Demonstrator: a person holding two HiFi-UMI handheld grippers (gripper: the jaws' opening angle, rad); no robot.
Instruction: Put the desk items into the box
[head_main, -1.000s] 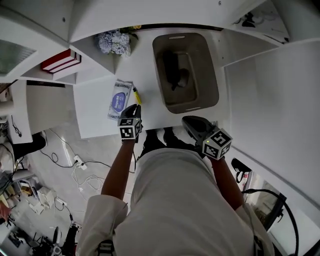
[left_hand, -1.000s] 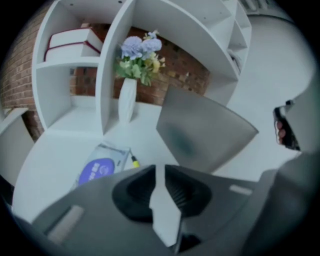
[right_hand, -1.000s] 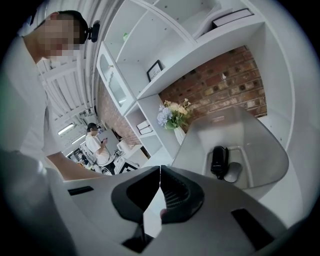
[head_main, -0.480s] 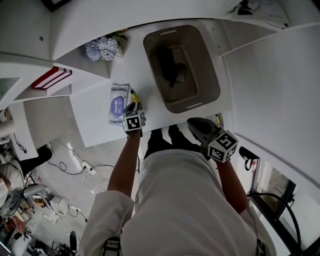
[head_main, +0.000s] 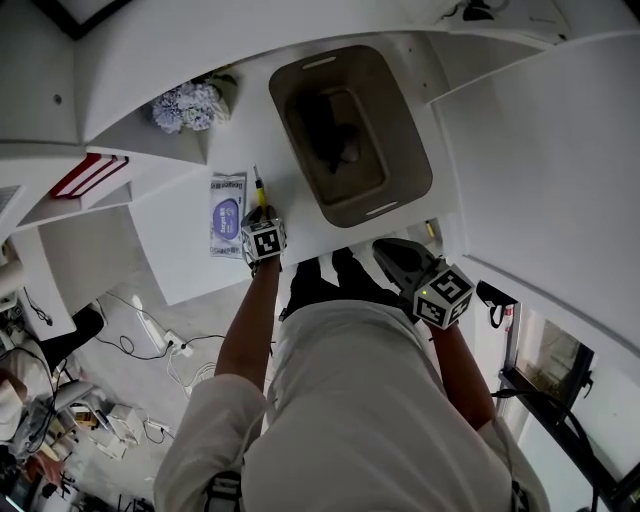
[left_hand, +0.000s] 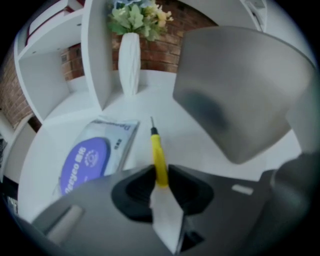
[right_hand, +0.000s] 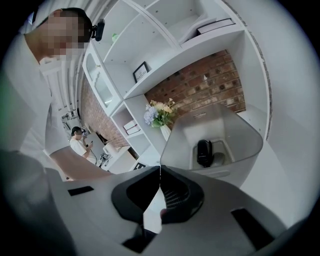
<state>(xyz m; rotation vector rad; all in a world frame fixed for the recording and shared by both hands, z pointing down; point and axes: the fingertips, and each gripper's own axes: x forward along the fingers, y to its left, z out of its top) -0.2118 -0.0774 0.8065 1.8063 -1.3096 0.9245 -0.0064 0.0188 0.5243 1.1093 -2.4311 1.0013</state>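
Observation:
A yellow-handled screwdriver (head_main: 259, 188) lies on the white desk (head_main: 300, 215), left of the grey box (head_main: 420, 170). My left gripper (head_main: 262, 214) is low over the desk, and the end of the screwdriver (left_hand: 159, 155) handle sits between its jaws, which are opening. A flat packet with a blue round label (head_main: 227, 213) lies just left of it. Inside the box is a black item (head_main: 320, 125). My right gripper (head_main: 390, 255) hangs at the desk's near edge below the box, shut with nothing in it; the right gripper view looks into the box (right_hand: 240, 135).
A white vase of flowers (head_main: 190, 105) stands at the back left beside a shelf divider. Red books (head_main: 85, 175) lie on a side shelf. White shelving walls close in the desk on both sides. Cables lie on the floor below left.
My left gripper has moved forward along the desk until the screwdriver's handle end lies between its jaws. The right gripper has stayed near the desk's front edge.

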